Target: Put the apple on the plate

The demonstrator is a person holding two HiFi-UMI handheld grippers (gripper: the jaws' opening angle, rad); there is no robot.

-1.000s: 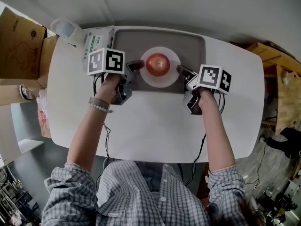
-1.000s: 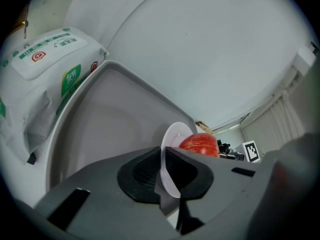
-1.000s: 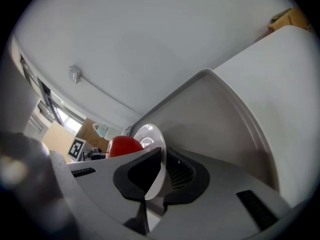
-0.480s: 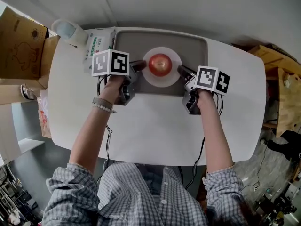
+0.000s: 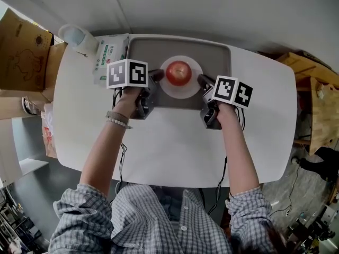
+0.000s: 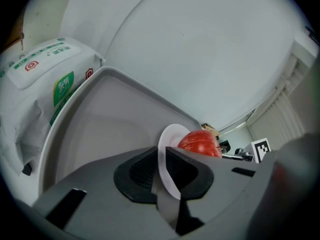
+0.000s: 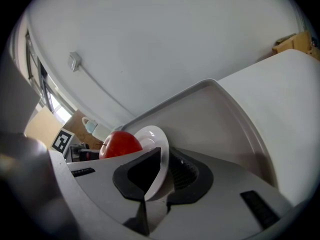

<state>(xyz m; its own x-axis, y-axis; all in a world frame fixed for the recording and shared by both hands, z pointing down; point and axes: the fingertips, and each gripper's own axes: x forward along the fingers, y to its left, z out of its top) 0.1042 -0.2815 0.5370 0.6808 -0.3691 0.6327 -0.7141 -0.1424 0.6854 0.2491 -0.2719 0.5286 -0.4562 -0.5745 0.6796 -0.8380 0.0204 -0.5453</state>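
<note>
At the far left corner of the table (image 5: 175, 142), a green-and-white packet (image 5: 110, 51) lies just beside the grey tray (image 5: 143, 46). My left gripper (image 5: 157, 75) pinches the left rim of the white plate (image 5: 183, 91) at the tray's middle. The red apple (image 5: 179, 72) sits on the plate. My right gripper (image 5: 201, 80) is clamped on the plate's right rim.

apple (image 5: 178, 72): red skin is shining, smooth and glossy.
plate (image 5: 183, 92): white, is gleaming like glazed ceramic.
tray (image 5: 143, 46): grey, is looking like smooth matt plastic.
table (image 5: 175, 147): white top is showing a smooth satin finish.
left gripper (image 5: 155, 76), right gripper (image 5: 201, 80): matt grey plastic, with ribbed black pads (image 6: 141, 170).
packet (image 5: 110, 51), far left: soft plastic film is crinkling.
cardboard box (image 5: 21, 46), far left: brown and matt.
shirt (image 5: 143, 221): checked woven cloth.
</note>
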